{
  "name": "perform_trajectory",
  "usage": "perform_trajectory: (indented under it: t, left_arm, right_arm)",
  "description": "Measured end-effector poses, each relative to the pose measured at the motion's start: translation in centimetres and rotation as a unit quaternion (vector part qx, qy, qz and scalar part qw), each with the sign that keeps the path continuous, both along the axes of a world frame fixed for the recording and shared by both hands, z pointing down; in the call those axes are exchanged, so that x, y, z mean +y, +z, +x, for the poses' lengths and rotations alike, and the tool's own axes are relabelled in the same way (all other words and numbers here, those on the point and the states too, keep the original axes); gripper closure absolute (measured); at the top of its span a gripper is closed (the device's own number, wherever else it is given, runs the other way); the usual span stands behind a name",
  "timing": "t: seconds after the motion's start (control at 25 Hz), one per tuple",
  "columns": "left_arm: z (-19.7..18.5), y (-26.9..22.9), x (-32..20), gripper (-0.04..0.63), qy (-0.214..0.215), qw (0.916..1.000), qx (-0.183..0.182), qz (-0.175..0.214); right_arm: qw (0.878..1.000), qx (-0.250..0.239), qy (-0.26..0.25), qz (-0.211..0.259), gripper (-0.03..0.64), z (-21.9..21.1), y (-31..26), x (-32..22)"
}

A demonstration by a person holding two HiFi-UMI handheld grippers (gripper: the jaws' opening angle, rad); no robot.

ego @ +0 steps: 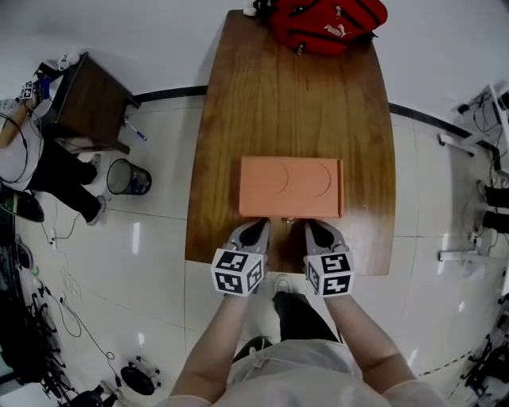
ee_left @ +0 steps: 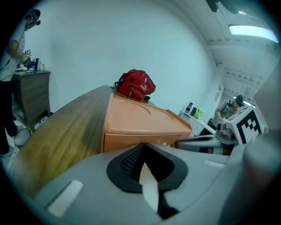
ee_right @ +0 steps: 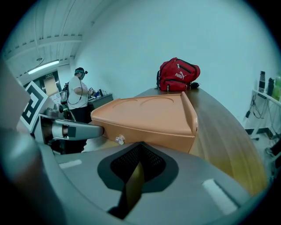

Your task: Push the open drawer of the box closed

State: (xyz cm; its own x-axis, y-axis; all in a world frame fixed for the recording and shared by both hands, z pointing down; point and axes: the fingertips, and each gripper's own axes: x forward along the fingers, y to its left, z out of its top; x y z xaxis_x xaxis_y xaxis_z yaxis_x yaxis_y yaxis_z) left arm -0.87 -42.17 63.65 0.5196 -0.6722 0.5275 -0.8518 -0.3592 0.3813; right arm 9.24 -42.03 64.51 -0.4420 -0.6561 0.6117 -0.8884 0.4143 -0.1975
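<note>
At the near edge of the long wooden table point(ego: 294, 103), I hold both grippers nose-first against the front of the orange box point(ego: 290, 187). It lies flat on the wood, its drawer side turned toward me. My left gripper point(ego: 256, 226) has its jaws pressed together with nothing between them, the tips meeting at the left part of the drawer front point(ee_right: 153, 137). My right gripper point(ego: 316, 226) is likewise closed and empty, its tips at the right part of that face. Whether the tips touch the box or stop just short, I cannot tell. A small knob point(ee_right: 119, 139) stands out from the drawer front between the two grippers. The drawer front looks about level with the box's face, and I can make out no gap around it. A red backpack point(ego: 326, 22) sits at the table's far end, well apart from the box. Off to my left on the tiled floor are a dark side table point(ego: 87, 99), a round bin point(ego: 127, 176) and a seated person point(ego: 24, 151).
</note>
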Motion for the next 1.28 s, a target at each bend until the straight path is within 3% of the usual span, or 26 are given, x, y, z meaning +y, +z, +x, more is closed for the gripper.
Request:
perform_trajectory:
  t: [0.24,0.4,0.56,0.76,0.92,1.28]
  left_arm:
    - [0.2,0.1,0.6,0.589,-0.007,0.9998,0.019,-0.005]
    - [0.4,-2.3,2.1,0.589,-0.004,0.9987,0.047,0.018]
    - [0.5,-8.4,4.7,0.589,0.01,0.9942,0.066,0.085]
    - [-0.3,-15.3,9.1,0.589,0.032,0.981,0.035,0.188]
    - [-1.0,-17.1,14.4,0.589,0.04,0.9787,0.033,0.199]
    - [-3.2,-23.2,27.1,0.589,0.044,0.9625,0.039,0.265]
  right_arm:
    - [1.0,-0.007,0.004,-0.006,0.614,0.4,0.3,0.6]
    - [1.0,0.005,0.001,0.013,0.612,0.7,-0.7,1.7]
    - [0.997,0.014,-0.009,0.072,0.614,0.5,-4.8,3.6]
    - [0.986,0.003,-0.005,0.167,0.614,-0.1,-12.4,7.6]
    - [0.977,-0.011,0.027,0.21,0.614,0.3,-17.0,12.6]
    - [0.963,-0.004,0.02,0.27,0.612,-0.9,-22.5,26.5]
